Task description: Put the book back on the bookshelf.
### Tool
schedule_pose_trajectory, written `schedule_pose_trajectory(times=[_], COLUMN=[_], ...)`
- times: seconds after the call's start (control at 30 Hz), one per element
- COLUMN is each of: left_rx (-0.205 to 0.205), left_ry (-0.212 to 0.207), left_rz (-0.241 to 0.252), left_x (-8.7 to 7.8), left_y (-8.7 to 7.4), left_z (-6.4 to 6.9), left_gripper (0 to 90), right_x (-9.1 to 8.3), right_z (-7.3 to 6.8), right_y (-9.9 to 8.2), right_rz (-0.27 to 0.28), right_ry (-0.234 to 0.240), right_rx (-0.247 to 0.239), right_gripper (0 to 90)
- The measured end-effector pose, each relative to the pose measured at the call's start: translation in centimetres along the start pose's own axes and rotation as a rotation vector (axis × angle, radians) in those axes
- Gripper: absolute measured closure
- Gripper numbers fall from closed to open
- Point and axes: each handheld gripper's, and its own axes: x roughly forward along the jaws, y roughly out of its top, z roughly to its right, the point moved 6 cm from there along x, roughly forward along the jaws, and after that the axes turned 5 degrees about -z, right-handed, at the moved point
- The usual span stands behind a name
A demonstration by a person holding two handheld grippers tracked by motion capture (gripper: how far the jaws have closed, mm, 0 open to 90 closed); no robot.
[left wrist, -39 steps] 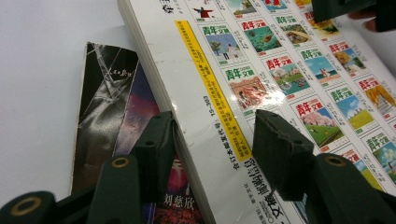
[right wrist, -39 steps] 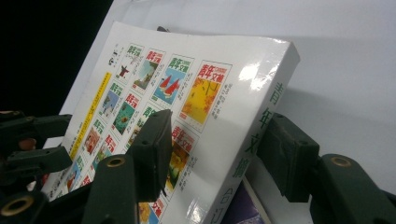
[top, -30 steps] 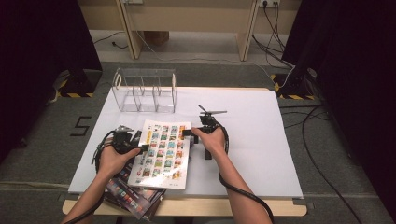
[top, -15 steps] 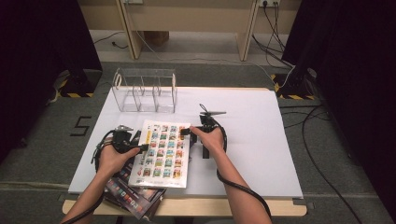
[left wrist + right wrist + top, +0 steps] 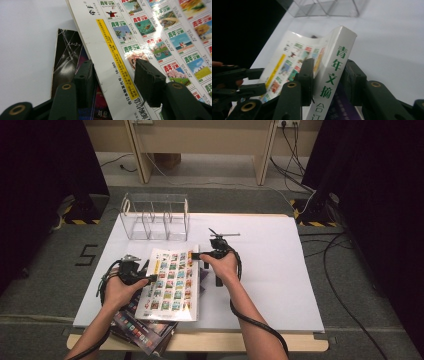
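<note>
A thick white book [image 5: 170, 280] with rows of small colour pictures on its cover lies at the front left of the table. My left gripper [image 5: 150, 279] grips its left edge, and the cover [image 5: 155, 32] runs between the jaws of that gripper [image 5: 113, 72]. My right gripper [image 5: 196, 256] is at the far right corner. Its jaws have just been closing and now clamp the green-lettered spine [image 5: 337, 57] between the pads [image 5: 328, 67]. The spine side is tilted up off the table.
A stack of dark books [image 5: 145, 330] lies under the white one at the table's front edge, with one black cover [image 5: 66, 55] showing beside it. A clear acrylic divider rack [image 5: 155, 217] stands at the back left. White table surface [image 5: 270, 270] stretches to the right.
The right gripper has risen slightly and its jaws have closed on the spine, tilting that side of the book up. The left hand has stayed put.
</note>
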Motion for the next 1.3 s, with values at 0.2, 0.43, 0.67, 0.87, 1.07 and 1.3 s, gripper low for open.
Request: schedule_pose_trajectory(times=[0.2, 0.43, 0.67, 0.87, 1.07, 1.3], left_rx=[0.001, -0.004, -0.011, -0.021, -0.023, -0.05], left_ry=[0.001, -0.007, -0.024, -0.046, -0.056, -0.03], left_rz=[0.008, 0.019, 0.07, 0.173, 0.219, 0.267], left_x=[0.0, 0.0, -0.7, -2.8, -3.3, -4.0], left_y=[0.0, -0.1, 0.2, 1.4, 1.3, 0.3], left_z=[-0.1, -0.1, -0.4, -0.3, -0.3, -1.3], left_gripper=[50.0, 50.1, 51.2, 50.0, 49.5, 49.5], right_x=[0.4, 0.9, -0.9, -4.1, -6.9, -8.4], right_z=[-0.2, 1.1, -0.7, -3.7, -7.4, -9.5], right_y=[0.2, -0.3, 0.7, 2.9, 5.2, 7.5], right_rz=[-0.025, -0.057, 0.004, 0.102, 0.228, 0.372], right_ry=[0.01, 0.03, 0.143, 0.1, -0.019, -0.125], right_rx=[0.031, 0.111, 0.151, 0.022, -0.144, -0.223], right_gripper=[66.2, 67.5, 72.4, 74.2, 74.3, 74.3])
